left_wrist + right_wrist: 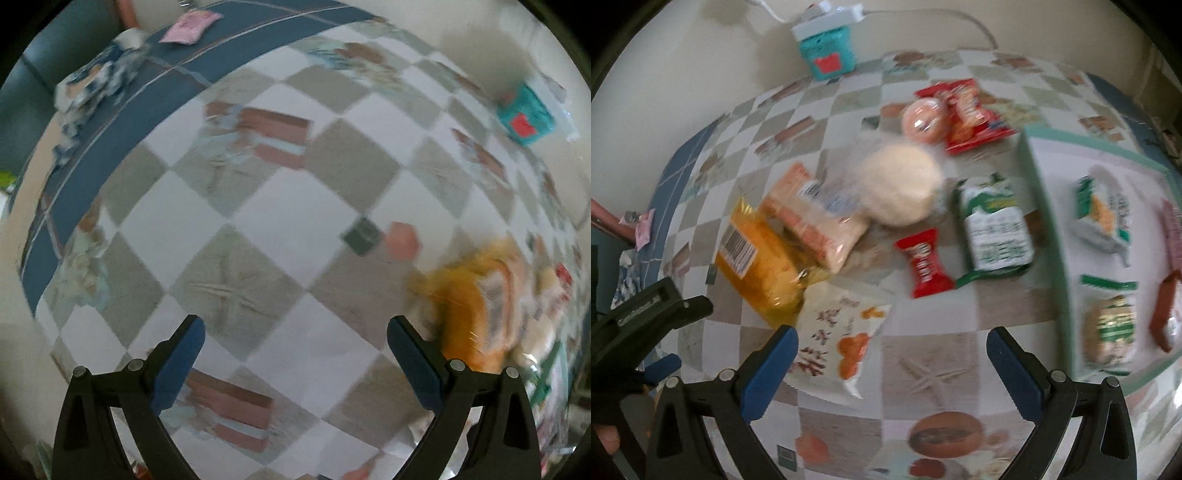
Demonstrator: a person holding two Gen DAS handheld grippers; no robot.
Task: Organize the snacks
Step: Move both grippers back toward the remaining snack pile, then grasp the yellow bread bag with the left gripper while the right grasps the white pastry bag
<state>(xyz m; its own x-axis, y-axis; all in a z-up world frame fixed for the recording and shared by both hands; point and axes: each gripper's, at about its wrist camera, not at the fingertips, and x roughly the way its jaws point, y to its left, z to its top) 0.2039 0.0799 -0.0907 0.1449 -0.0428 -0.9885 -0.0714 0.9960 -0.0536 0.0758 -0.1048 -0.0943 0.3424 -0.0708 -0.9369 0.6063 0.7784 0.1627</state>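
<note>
Tabletop (923, 354): covered in a checked cloth with printed beach motifs; carries all stock listed below.

Tray (1047, 206): pale box with a green rim, at the right of the right wrist view. Already holds a green-and-white packet (1102, 214), a round cake in a green-banded wrapper (1112, 328) and a red-brown item at the far edge, too blurred to name. Judged to be the collecting point, since sorted pieces lie inside and loose ones outside.

Loose snacks, left of the tray, crowded together and partly overlapping:
- green-and-white sachet (995, 232), just beside the tray wall
- small red candy packet (925, 264)
- round pale bun in clear film (899, 184)
- orange-striped biscuit pack (812, 221)
- yellow bag with a barcode (761, 262), also seen blurred at the right of the left wrist view (476, 306)
- white pouch with orange print (838, 332), nearest the right gripper
- red packets (971, 114) and an orange round snack (923, 120), farther back

Teal box (827, 51): by the wall, well apart from the pile; contents unknown.

Right gripper (892, 365): jaws spread, empty, above the cloth between the white pouch and the tray; judged placed for a next pick.

Left gripper (295, 354): jaws spread, empty, over bare cloth left of the pile; view motion-blurred.
</note>
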